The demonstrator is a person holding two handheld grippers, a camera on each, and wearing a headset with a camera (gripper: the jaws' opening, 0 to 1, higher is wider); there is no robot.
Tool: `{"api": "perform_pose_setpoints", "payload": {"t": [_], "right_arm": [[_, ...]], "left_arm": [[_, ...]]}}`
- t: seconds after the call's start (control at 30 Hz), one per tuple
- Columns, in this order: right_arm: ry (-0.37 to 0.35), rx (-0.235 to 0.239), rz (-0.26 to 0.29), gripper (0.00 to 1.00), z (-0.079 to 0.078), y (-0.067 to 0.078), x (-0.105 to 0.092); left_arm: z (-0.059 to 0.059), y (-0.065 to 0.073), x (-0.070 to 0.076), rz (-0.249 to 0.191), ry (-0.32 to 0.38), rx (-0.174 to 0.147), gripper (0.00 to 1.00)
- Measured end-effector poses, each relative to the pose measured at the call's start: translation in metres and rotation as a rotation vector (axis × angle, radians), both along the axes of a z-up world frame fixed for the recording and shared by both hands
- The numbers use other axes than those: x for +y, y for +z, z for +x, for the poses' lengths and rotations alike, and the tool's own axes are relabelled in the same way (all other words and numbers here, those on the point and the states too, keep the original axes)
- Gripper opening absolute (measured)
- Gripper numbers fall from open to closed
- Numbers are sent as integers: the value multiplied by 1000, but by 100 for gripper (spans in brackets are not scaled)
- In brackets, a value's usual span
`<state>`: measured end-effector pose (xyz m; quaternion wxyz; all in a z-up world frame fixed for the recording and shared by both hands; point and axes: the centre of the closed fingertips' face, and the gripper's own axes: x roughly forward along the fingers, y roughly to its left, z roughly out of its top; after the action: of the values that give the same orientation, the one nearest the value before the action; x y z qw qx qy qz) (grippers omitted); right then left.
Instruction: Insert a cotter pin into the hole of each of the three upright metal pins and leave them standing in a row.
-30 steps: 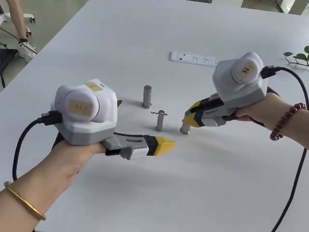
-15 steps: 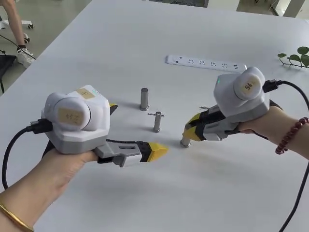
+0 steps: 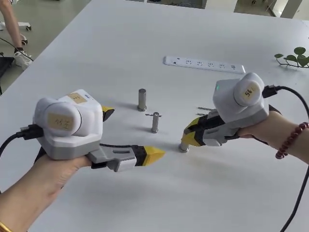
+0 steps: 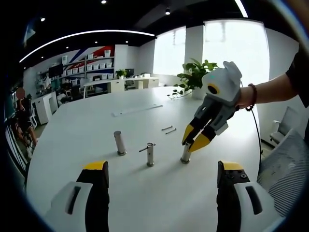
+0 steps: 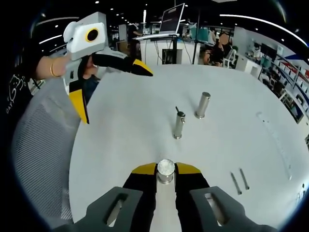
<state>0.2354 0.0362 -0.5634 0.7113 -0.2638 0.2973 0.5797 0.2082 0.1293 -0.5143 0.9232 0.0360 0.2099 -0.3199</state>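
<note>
Three metal pins stand upright in a diagonal row on the white table. The far pin (image 3: 142, 99) (image 4: 119, 143) (image 5: 202, 105) is bare. A cotter pin sticks out near the top of the middle pin (image 3: 155, 122) (image 4: 150, 154) (image 5: 179, 124). My right gripper (image 3: 188, 139) (image 4: 195, 140) (image 5: 165, 169) is shut on the near pin (image 3: 184, 147) (image 4: 185, 153) (image 5: 165, 167), its yellow tips on both sides of the pin's top. My left gripper (image 3: 131, 133) (image 4: 161, 166) (image 5: 116, 94) hovers open, left of the row, holding nothing.
Two loose cotter pins (image 3: 203, 110) (image 4: 168, 129) (image 5: 239, 181) lie on the table behind the right gripper. A white power strip (image 3: 203, 64) (image 4: 137, 109) lies farther back. Plant leaves (image 3: 292, 55) reach in at the right edge. The table's left edge (image 3: 43, 53) drops to the floor.
The head camera has shifted. My left gripper has drawn back a little to the left, still open. My right gripper has stayed on the near pin.
</note>
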Motion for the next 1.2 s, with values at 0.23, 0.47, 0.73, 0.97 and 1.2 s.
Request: {"api": "perform_pose_setpoints", "payload": {"t": [0.23, 0.47, 0.73, 0.97, 1.2], "right_arm": [[-4, 16, 11, 9, 0, -2, 0], [2, 24, 20, 16, -4, -3, -2], [-11, 35, 40, 20, -7, 13, -6], [-50, 40, 68, 21, -1, 28, -13], [-107, 21, 64, 22, 18, 32, -25]], "left_arm": [[0, 0, -2, 6, -10, 2, 93], [-1, -3, -2, 13, -17, 8, 93], [1, -2, 0, 10, -9, 9, 94], [1, -2, -1, 5, -8, 10, 94], [2, -2, -5, -5, -8, 9, 94]]}}
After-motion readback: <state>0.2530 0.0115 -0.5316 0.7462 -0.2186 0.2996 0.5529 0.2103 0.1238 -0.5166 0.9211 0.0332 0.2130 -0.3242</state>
